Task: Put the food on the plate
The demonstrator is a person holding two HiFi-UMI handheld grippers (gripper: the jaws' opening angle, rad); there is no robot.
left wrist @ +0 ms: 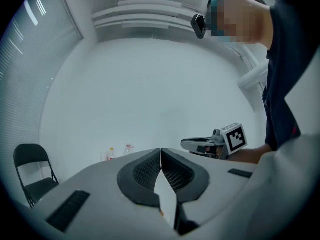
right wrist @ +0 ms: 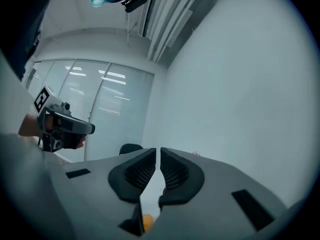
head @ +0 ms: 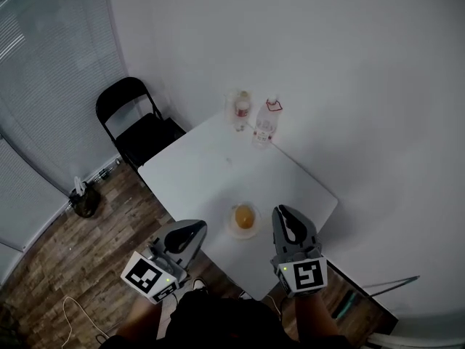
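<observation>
Food, orange and round point(head: 245, 216), sits on a small white plate point(head: 232, 230) near the white table's point(head: 211, 169) near edge. Open tabletop stretches from there to two clear plastic bottles point(head: 242, 111) at the far corner. The left gripper point(head: 197, 229) and right gripper point(head: 285, 214) flank the plate, jaws closed together, empty.
</observation>
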